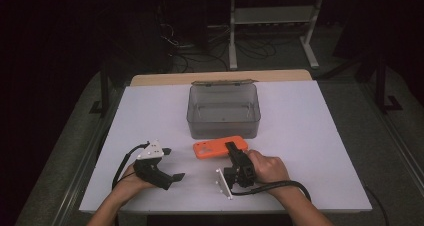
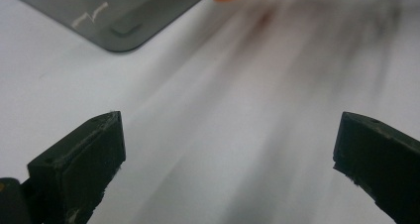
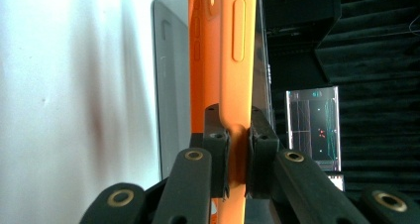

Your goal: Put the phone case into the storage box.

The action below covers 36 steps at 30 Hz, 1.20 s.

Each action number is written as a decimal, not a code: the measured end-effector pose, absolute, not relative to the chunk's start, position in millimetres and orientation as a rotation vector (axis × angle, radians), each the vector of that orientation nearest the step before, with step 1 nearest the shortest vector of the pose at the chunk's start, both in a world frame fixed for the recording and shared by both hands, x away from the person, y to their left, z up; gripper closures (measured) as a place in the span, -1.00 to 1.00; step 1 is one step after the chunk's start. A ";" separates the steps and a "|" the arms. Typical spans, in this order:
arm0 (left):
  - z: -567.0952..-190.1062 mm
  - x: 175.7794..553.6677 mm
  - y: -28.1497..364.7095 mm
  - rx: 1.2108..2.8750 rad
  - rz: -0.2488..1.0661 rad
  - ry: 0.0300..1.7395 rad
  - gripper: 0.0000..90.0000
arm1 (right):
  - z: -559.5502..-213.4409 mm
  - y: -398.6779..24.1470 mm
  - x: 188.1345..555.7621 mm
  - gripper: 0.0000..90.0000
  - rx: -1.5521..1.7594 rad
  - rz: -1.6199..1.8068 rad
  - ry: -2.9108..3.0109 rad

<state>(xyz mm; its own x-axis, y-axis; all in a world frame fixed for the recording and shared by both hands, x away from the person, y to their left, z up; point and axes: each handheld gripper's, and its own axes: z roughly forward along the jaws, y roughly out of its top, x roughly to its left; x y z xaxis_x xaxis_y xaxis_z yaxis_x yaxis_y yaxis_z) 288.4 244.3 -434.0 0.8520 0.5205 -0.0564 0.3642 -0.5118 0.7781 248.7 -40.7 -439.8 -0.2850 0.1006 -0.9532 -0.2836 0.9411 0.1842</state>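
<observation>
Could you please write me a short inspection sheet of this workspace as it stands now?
Surface: white table top, wooden edge at the far side.
Job's things: orange phone case lying just in front of the grey plastic box, which is open and looks empty.
Clutter: nothing seen.
Grippers: right tool is shut on the edge of the phone case; left tool is open, holding nothing, over bare table.
Cables: one black cable trails from the right tool; more lie on the floor beyond the table.
Surroundings: dark room, a metal stand behind the table.
</observation>
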 end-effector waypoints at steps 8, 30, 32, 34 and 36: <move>-432.9 287.7 244.3 2.170 0.247 0.628 -1.00 | -438.7 -42.5 250.4 0.80 -0.105 0.393 1.841; -431.6 287.9 240.1 2.183 0.251 0.637 -1.00 | -435.6 -47.3 253.7 0.80 -0.020 0.464 1.899; -431.3 288.0 240.8 2.180 0.246 0.643 -1.00 | -434.7 -47.5 254.6 0.80 -0.011 0.473 1.906; -431.2 288.0 241.2 2.179 0.246 0.646 -1.00 | -434.1 -48.0 255.3 0.80 0.001 0.478 1.914; -431.1 288.1 241.9 2.177 0.245 0.645 -1.00 | -433.7 -48.7 256.1 0.80 0.013 0.492 1.923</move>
<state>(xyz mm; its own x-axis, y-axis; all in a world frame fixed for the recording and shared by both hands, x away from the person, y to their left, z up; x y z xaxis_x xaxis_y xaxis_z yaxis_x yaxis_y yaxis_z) 288.1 241.9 -431.1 0.8489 0.5267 -0.0448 0.3645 -0.5219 0.7712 256.1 -48.7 -433.7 -0.4020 0.2361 -0.8847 -0.2177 0.9138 0.3428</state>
